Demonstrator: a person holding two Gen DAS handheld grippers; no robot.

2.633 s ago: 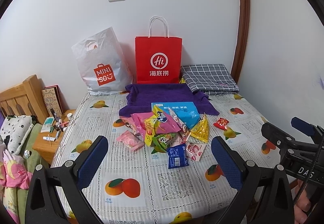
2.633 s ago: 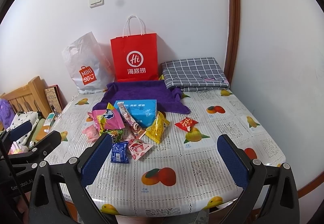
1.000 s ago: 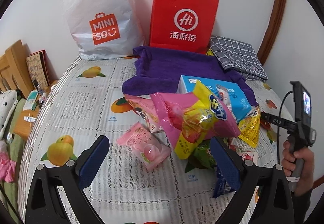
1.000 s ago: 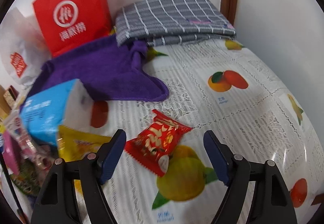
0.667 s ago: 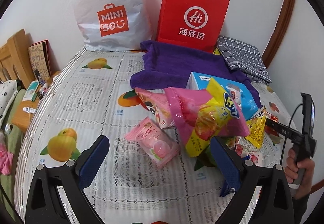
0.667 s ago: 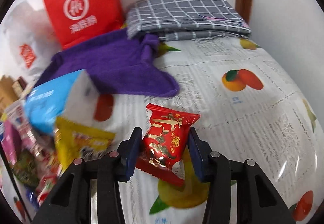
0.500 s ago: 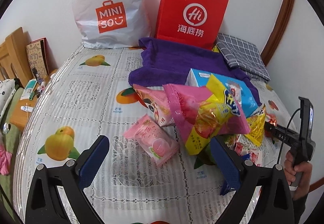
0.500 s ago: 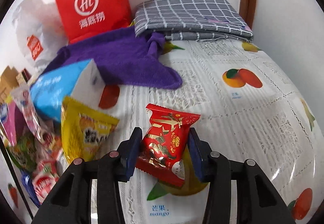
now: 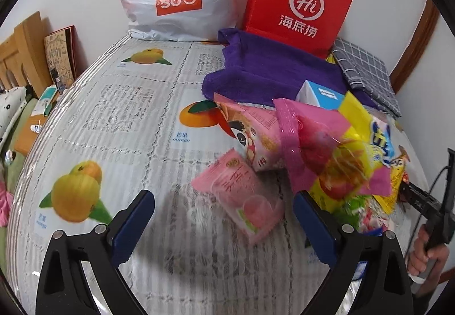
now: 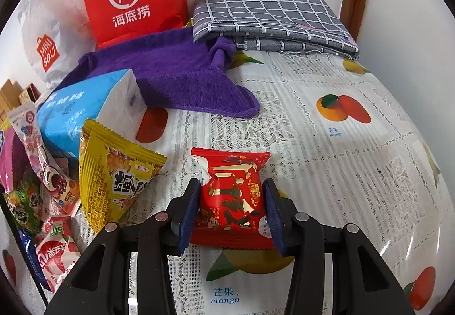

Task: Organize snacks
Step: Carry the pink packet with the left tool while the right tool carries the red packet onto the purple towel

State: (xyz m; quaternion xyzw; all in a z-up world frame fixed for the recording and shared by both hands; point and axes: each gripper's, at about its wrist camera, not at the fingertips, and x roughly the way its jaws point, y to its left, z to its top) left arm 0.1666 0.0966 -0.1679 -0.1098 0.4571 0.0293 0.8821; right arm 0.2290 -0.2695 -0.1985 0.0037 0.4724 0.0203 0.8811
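1. Snacks are lying in a loose heap on the fruit-print tablecloth (image 9: 125, 121); in the left wrist view the heap is filling the right half of the frame.
2. Red snack packet (image 10: 231, 201) is sitting at lower centre of the right wrist view, and the right gripper (image 10: 231, 212) is clenching it, pads pressing both side edges.
3. It is looking like a light, puffy foil pouch, so I am judging it soft and slippery; squeezing across the sealed sides, as now, is likely safer than pinching the middle.
4. Left gripper (image 9: 224, 226) is standing wide with its jaws closing slightly, grasping nothing.
5. Pink peach packet (image 9: 241, 195) is lying between and just ahead of those fingers, at lower centre, flat on the cloth.
6. It is seeming thin and crinkly, probably crushable; taking it across its narrow width looks best.
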